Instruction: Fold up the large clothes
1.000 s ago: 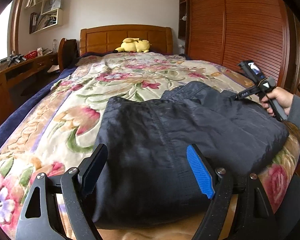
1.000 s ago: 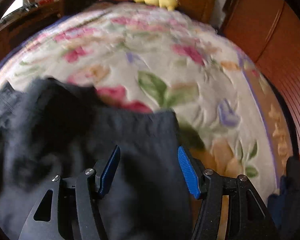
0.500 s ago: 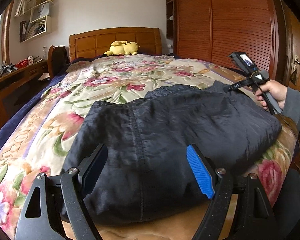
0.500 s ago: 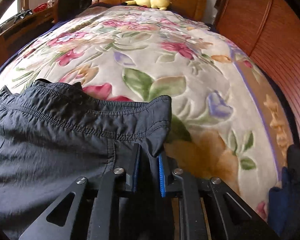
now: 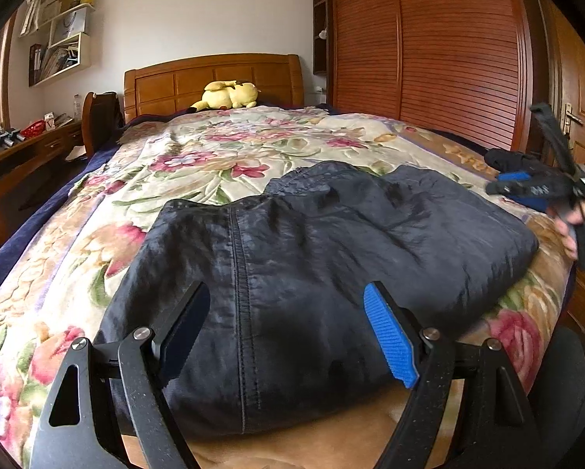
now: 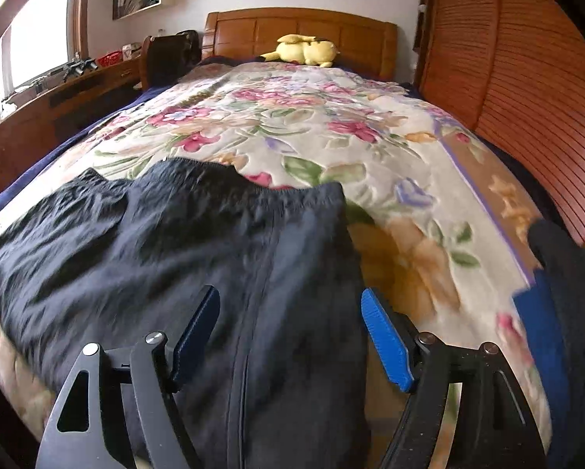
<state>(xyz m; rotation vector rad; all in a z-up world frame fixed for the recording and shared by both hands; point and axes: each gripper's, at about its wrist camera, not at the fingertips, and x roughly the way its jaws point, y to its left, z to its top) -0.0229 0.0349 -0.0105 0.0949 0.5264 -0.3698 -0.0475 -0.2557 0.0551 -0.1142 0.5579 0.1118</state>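
Half a second ago the right claw [image 6: 290, 338] was clenched on the far right corner of the dark trousers [image 5: 323, 258]; since then its jaws have just been opening, it has let the cloth go and drawn back toward the near edge of the bed [image 5: 198, 156]. Its pads now stand wide apart above the fabric with nothing pressed between them. From the left wrist view that claw shows blurred at the right, beside the garment, not touching it. The left claw [image 5: 288, 330] has hardly shifted: released, jaws spread, hovering over the near hem with no cloth in them.

Folded into a thick, roughly rectangular bundle, the trousers lie on the floral quilt [image 5: 214, 164] at the foot end, the elastic waistband toward the headboard, a seam running toward the camera.

By my reading one fold has just been laid down and released. Next would likely be either another fold across, each claw taking a corner of the same end, or smoothing the rumpled top layer, which looks slippery and may slide.
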